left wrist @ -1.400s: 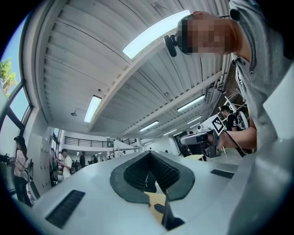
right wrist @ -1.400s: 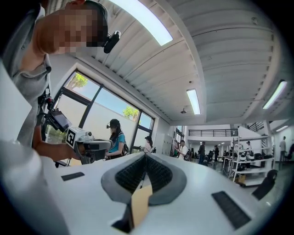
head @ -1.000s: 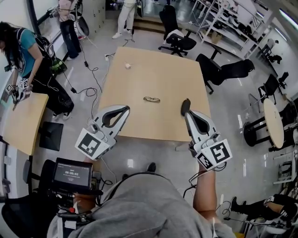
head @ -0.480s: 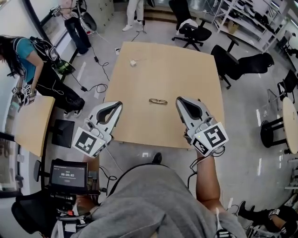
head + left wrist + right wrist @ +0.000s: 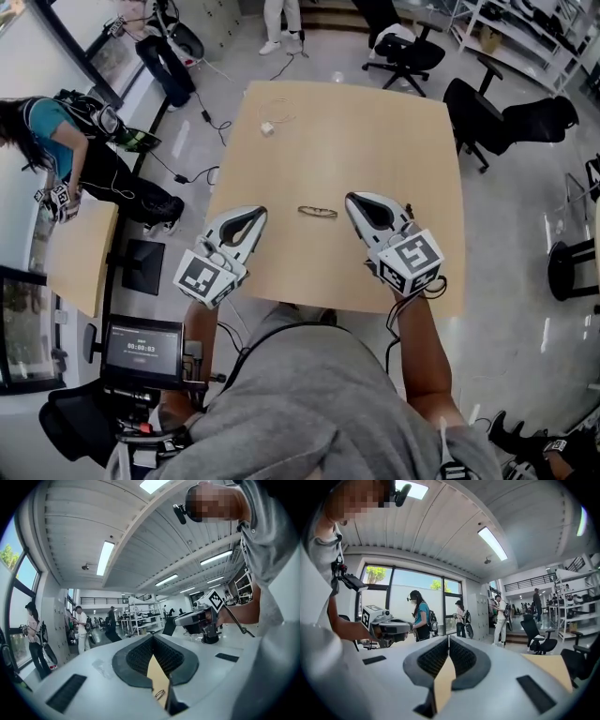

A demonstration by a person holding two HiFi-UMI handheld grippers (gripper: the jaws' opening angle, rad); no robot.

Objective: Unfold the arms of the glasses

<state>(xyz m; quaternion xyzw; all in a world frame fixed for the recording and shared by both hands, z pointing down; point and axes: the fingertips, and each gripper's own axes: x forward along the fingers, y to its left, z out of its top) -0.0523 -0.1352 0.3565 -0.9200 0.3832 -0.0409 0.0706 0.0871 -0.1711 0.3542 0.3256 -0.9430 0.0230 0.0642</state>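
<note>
Glasses [image 5: 317, 212]: one pair, arms folded, lying flat on the worktop [image 5: 375, 122] between our two tools, touched by neither. Left tool [image 5: 255, 215]: jaws pressed together, empty, near the frame's left end. Right tool [image 5: 353, 201]: jaws pressed together, empty, near its right end. Step in hand, as we judge it: the approach. To do it well, we should spread both tools first. One then pins the frame front while the other catches a single arm tip and swings it out gently, as the light frame may slide.
</note>
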